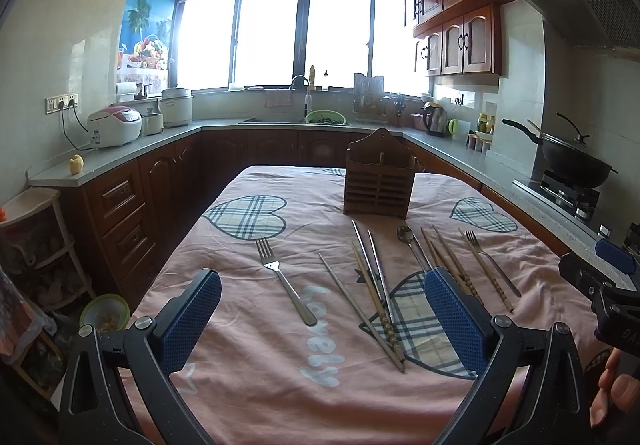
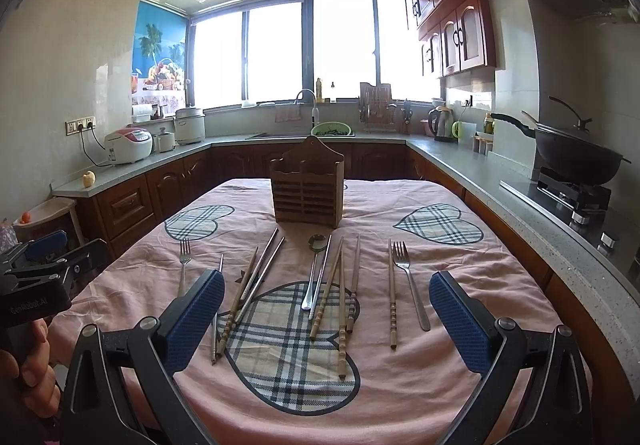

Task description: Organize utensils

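**Left wrist and right wrist views: both grippers hovering wide open over scattered cutlery**

Left wrist view is showing the left gripper (image 1: 322,319) hanging above a pink tablecloth (image 1: 256,373) with its two blue-padded fingers (image 1: 192,321) spread far apart, holding nothing and touching nothing. Between those fingers a fork (image 1: 285,281) is lying on the cloth, and beside it a loose bunch of metal and wooden chopsticks (image 1: 374,293) is crossing over itself. A spoon (image 1: 410,243) is lying further right, partly hidden behind the right-hand finger.

Right wrist view is showing the right gripper (image 2: 326,319) likewise gaping wide, its blue pads (image 2: 460,325) clear of everything. Beneath it the chopsticks (image 2: 340,309) are fanning across a plaid heart, the spoon (image 2: 314,269) is lying among them, and a second fork (image 2: 410,283) is resting near the right finger, just beside a single wooden chopstick (image 2: 392,301). The first fork (image 2: 183,265) is sitting off to the left.

A wooden utensil holder (image 2: 307,187) is standing upright at the far end of the table, apart from all the cutlery.
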The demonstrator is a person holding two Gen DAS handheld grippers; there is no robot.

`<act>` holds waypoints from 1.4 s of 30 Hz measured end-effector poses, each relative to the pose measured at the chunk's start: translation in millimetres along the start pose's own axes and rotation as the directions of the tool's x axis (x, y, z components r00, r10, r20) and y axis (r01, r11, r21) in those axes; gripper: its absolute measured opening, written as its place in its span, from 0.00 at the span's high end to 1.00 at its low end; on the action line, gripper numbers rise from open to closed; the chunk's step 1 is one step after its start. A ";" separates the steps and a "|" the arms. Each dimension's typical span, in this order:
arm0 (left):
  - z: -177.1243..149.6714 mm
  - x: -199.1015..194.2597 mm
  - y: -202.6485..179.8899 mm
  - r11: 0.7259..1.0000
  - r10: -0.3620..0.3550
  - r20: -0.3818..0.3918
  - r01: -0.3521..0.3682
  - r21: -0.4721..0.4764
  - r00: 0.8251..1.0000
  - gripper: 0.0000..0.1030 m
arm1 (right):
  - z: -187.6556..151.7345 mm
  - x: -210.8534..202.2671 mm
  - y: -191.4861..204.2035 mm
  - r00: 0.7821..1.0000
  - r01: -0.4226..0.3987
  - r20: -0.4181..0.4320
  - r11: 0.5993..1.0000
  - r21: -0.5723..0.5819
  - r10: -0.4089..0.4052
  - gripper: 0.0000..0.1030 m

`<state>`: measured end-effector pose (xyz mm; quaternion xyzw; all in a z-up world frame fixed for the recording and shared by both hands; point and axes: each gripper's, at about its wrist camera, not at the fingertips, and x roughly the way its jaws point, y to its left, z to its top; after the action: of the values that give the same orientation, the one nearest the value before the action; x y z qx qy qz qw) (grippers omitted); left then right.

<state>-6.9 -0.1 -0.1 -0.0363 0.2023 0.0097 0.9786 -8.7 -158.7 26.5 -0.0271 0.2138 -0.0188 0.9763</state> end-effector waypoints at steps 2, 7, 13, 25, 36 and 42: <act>-0.1 -0.6 -0.2 1.000 0.002 0.002 -0.002 0.001 1.000 0.01 | 0.0 -0.8 0.2 1.000 0.000 0.005 1.000 0.000 0.000 0.00; 0.9 -1.4 0.3 1.000 0.004 0.005 -0.004 -0.001 1.000 0.01 | -0.2 -2.8 0.4 1.000 -0.002 0.017 1.000 0.001 0.002 0.00; 1.2 -1.4 0.6 1.000 0.006 0.007 -0.006 -0.002 1.000 0.01 | 0.7 -3.3 1.2 1.000 -0.005 0.023 1.000 -0.001 0.005 0.00; 3.0 -1.7 1.1 1.000 0.005 0.009 -0.005 -0.003 1.000 0.01 | 1.1 -4.8 2.6 0.999 -0.008 0.031 1.000 -0.004 0.008 0.00; 4.0 -1.3 1.9 1.000 0.003 0.005 -0.003 -0.005 1.000 0.01 | 2.0 -5.0 3.4 0.999 -0.010 0.031 1.000 -0.004 0.010 0.00; 6.2 8.6 4.9 1.000 0.012 -0.018 -0.012 -0.008 1.000 0.01 | 3.0 -1.3 1.7 1.000 -0.010 0.021 1.000 0.006 0.010 0.00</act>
<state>3.3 5.3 1.8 -0.0391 0.2115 0.0162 0.9765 -8.6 -156.8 29.6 -0.0234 0.2037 -0.0142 0.9787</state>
